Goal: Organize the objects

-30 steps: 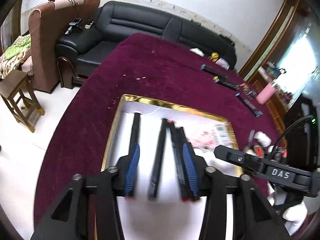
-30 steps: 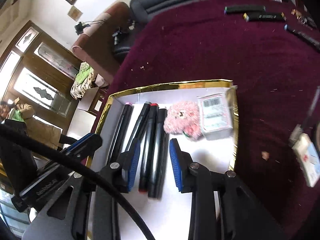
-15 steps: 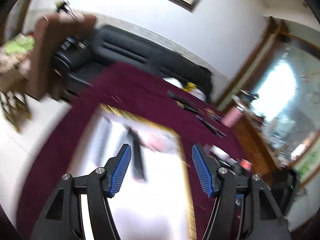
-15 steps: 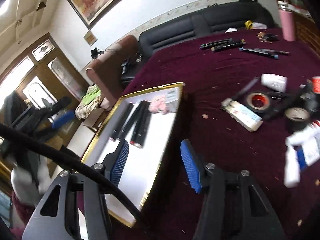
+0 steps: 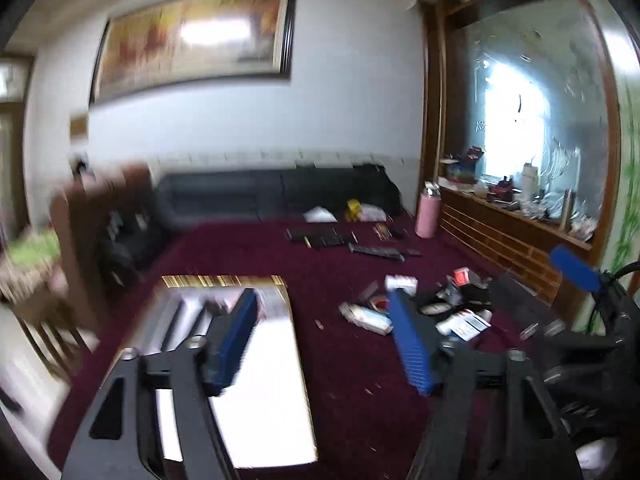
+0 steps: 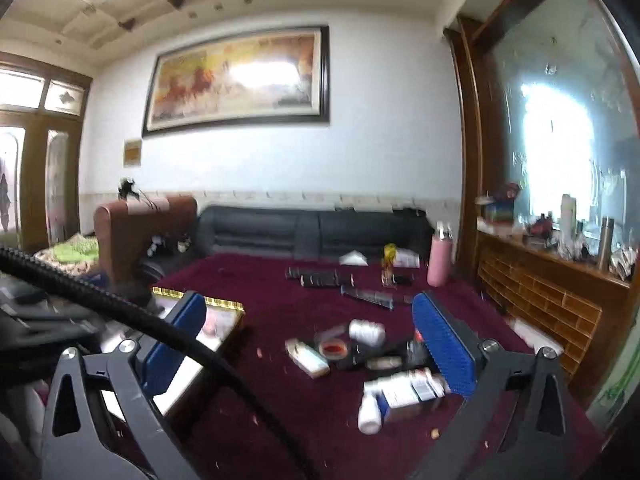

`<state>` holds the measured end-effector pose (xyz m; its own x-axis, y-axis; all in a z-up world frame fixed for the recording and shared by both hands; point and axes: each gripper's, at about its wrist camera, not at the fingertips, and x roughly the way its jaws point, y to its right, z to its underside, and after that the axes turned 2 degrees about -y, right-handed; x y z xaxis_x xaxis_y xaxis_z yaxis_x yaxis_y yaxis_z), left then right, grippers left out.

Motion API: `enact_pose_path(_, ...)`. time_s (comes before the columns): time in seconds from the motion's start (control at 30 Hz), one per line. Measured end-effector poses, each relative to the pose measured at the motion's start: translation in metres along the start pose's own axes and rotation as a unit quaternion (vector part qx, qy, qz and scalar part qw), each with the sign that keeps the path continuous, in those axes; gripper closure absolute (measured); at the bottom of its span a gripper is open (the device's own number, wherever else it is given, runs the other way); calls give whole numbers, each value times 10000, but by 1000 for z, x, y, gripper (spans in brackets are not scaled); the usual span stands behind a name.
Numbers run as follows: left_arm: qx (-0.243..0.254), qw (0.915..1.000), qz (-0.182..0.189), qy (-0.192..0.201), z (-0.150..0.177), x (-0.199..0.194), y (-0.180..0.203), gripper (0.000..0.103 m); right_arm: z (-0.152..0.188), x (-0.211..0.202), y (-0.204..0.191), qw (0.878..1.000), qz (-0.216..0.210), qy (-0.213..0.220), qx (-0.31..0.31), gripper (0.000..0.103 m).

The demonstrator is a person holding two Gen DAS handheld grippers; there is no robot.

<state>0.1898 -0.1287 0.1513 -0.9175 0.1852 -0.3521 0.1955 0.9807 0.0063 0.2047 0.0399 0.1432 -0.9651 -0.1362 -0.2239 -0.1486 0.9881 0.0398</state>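
- The left gripper [image 5: 326, 338] hangs above the maroon cloth [image 5: 344, 368]; its blue pads [image 5: 410, 338] are spreading, with nothing between them.
- The right gripper [image 6: 308, 346] is also widening, its pads far apart and empty.
- The gold-rimmed tray [image 5: 298, 360] lies at about 7 o'clock in the left wrist view, with dark markers [image 5: 172, 322] lying lengthwise in it; blur hides how many.
- In the right wrist view the tray shows only as a gold edge at 9 o'clock, partly hidden by the left pad and a black cable [image 6: 192, 344] that crosses in front.
- A loose heap sits near 4 o'clock in the left wrist view, just beyond the right pad: a flat white pack [image 5: 366, 318], a roll of tape [image 6: 332, 347], a white bottle [image 6: 366, 331] and small boxes [image 6: 404, 394], some touching.
- Further out, near 1 o'clock, more dark markers [image 5: 320, 237] lie in a row across the cloth, well apart from the tray.
- A pink bottle [image 5: 427, 216] stands upright at the cloth's far right edge, beside a wooden cabinet [image 5: 500, 236].
- A black sofa [image 6: 312, 232] runs along the far side, under a framed painting [image 6: 240, 80].
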Motion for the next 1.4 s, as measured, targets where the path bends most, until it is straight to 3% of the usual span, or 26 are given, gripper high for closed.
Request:
enact_pose_path(0.07,101,9997,15,-232,-2,9,5,35,5,10,9,9985,-209,-418,271,0)
enact_pose_path(0.13,-87,9968,365,-707,5,25,3,35,9,11,14,9983,-121,-412,389,0)
enact_pose_path(0.27,-540,9825,924,-1522,32,51,5,35,10,6,12,9993,127,-252,255,0)
enact_pose_path(0.57,-481,9608,1360,-2370,76,81,19,35,15,28,12,9983,140,-522,205,0)
enact_pose_path(0.7,-503,9559,1360,-2555,82,104,20,35,5,35,17,9985,70,-469,261,0)
enact_pose_path(0.87,-360,9567,1380,-2539,79,120,28,35,-5,56,9,9977,-262,-615,94,0)
enact_pose_path(1.2,-160,9559,1340,-2609,77,143,42,35,-52,67,-4,9966,-682,-358,-282,0)
enact_pose_path(1.4,106,9554,1373,-2614,80,145,52,25,-62,74,-15,9945,-834,-462,-422,0)
